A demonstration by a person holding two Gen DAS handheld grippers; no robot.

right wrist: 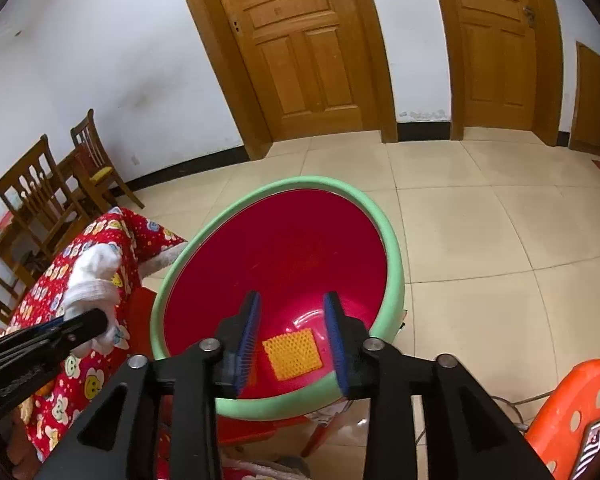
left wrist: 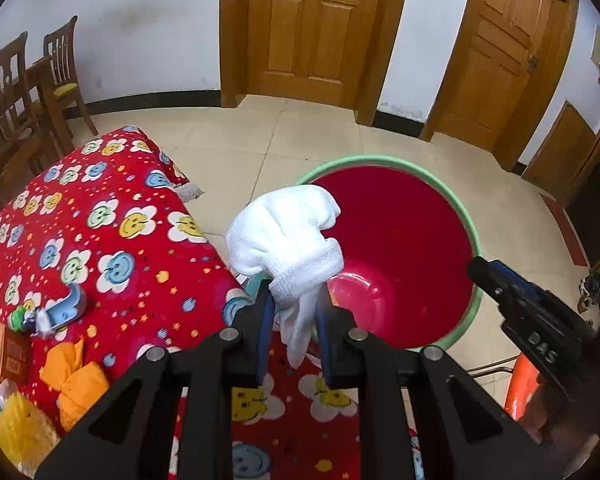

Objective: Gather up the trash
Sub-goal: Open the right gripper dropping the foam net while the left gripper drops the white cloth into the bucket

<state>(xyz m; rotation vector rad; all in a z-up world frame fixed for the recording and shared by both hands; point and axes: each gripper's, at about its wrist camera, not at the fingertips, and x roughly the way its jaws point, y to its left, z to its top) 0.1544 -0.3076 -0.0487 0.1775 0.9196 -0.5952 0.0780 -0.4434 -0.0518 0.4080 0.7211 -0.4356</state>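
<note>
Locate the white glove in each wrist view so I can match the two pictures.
Left wrist view: the white glove sits at centre, pinched at its cuff by the left gripper, at the near-left rim of the red bucket.
Right wrist view: the glove is at the left edge, above the red flowered cloth.
Shared landmark: the red bucket's green rim, right of the glove in both.

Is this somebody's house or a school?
Probably a house: wooden doors, dining chairs by the wall, a tiled floor, and a table under a flowery cloth.
</note>
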